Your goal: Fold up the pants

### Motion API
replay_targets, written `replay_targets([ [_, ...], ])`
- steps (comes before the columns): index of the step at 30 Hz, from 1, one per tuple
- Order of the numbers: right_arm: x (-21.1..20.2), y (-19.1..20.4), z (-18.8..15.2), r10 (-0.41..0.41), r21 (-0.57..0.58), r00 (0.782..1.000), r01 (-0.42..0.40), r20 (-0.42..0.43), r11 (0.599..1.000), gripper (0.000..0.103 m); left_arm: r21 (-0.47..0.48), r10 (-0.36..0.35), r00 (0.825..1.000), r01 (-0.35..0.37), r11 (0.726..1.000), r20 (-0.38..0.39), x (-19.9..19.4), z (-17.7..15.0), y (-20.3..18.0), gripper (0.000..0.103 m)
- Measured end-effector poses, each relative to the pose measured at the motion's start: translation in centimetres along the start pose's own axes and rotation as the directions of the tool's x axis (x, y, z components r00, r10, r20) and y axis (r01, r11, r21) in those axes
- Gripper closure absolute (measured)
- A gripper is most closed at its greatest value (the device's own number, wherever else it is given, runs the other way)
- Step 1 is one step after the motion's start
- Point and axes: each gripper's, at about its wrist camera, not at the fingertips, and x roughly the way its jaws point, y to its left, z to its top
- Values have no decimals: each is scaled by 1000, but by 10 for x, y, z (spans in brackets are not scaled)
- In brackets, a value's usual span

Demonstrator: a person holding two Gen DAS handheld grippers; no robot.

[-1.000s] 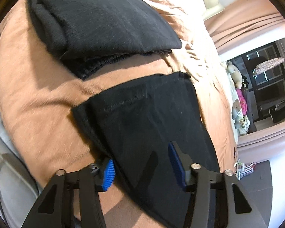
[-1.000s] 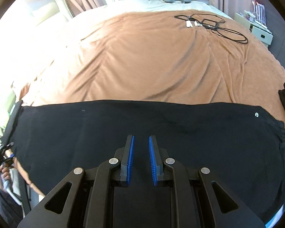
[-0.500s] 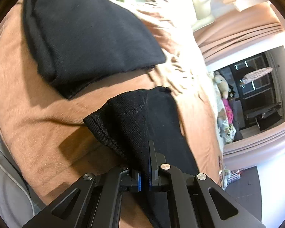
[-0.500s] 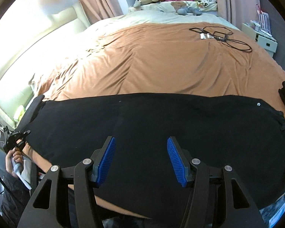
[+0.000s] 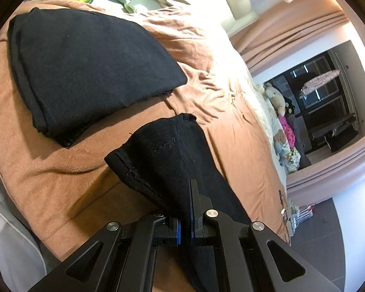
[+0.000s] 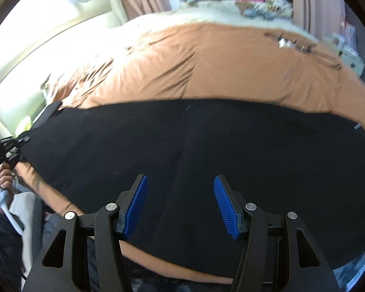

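The pants (image 6: 194, 160) lie flat across the bed (image 6: 206, 58), one end at 9 o'clock pinched in the clenched left gripper (image 5: 185, 228), so the first fold is starting; next, that end likely has to be carried over. A second ago the left gripper was open, and the right gripper (image 6: 180, 206), now released and empty, was narrower

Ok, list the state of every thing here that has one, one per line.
left gripper: shut on the pants' hem.
right gripper: open, nothing between its pads, above the pants.
black pants: spread flat across the bed, hem end lifted and bunched.
folded black garment: folded, lying on the bed, apart from the pants.
brown bedspread: wrinkled.
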Motion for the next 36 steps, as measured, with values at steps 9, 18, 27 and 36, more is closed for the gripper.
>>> replay_targets([
  [9,42,21,-26,-15,-78,988,3,-154,997,48,-9,23,999,-23,1000,-27,10,-1,16,98],
  [18,29,19,9,10,-81,996,-18,-90,997,71,-43,48,998,-50,998,-45,20,-6,33,98],
  [27,58,29,-12,26,-76,986,-39,-164,996,77,-84,87,992,-94,992,-86,32,-20,55,88],
  [36,46,7,14,40,-31,976,-48,-213,998,88,-88,92,994,-96,991,-55,37,-15,50,91],
])
